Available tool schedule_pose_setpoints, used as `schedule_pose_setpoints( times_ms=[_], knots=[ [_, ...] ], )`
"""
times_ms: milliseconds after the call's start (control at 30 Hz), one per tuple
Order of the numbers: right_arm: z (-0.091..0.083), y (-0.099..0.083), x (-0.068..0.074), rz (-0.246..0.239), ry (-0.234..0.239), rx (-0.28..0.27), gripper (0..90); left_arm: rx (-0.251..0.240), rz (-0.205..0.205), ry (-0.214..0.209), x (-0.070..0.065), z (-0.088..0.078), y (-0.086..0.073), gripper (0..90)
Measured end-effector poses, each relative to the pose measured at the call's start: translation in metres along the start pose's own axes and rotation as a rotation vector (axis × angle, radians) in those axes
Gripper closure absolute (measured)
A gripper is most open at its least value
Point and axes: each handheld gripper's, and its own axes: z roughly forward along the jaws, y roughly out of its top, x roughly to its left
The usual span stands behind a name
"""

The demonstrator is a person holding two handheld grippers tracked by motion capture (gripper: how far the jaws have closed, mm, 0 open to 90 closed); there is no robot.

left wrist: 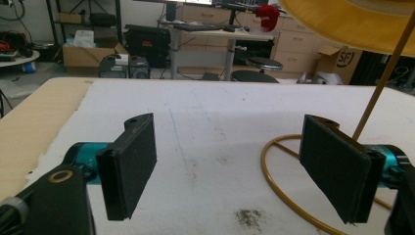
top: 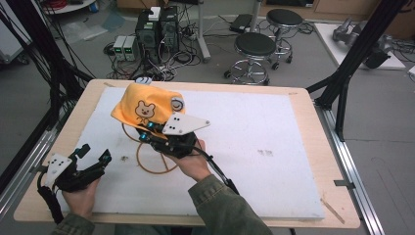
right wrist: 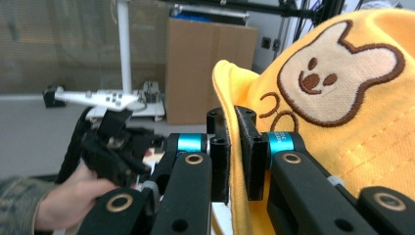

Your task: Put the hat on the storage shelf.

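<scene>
While my right gripper (right wrist: 234, 156) pinches the brim of the yellow hat (top: 147, 104), that hat sits atop the gold wire stand (top: 154, 159). My left gripper (top: 93, 157), jaws wide apart and empty, rests just left of the stand.

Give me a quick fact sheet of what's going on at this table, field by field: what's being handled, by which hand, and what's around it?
Thing handled: yellow hat with an embroidered bear face
Right gripper: jaws shut on the hat's brim
Left gripper: jaws wide open, nothing between them, low over the table
Under the hat: gold wire stand, a ring base with a thin rod rising to the hat
Surface: white foam board on a wooden table
Behind the table: two black stools
</scene>
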Motion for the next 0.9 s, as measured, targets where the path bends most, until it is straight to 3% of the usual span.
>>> schedule_pose_setpoints(
  times_ms=[300, 433, 633, 900],
  knots=[
    [0.008, -0.009, 0.010, -0.034, 0.033, 0.105, 82.2, 0.002, -0.001, 0.000, 0.000, 0.000, 0.000, 22.2],
    [0.008, -0.013, 0.010, -0.023, 0.035, 0.080, 79.1, 0.000, -0.006, 0.000, 0.000, 0.000, 0.000, 22.2],
    [0.009, -0.014, 0.020, -0.037, 0.029, 0.080, 57.8, 0.001, -0.009, -0.003, 0.000, 0.000, 0.000, 22.2],
    [0.007, -0.013, 0.024, -0.029, 0.032, 0.060, 45.6, 0.001, -0.015, -0.005, 0.001, 0.000, 0.000, 22.2]
  ],
)
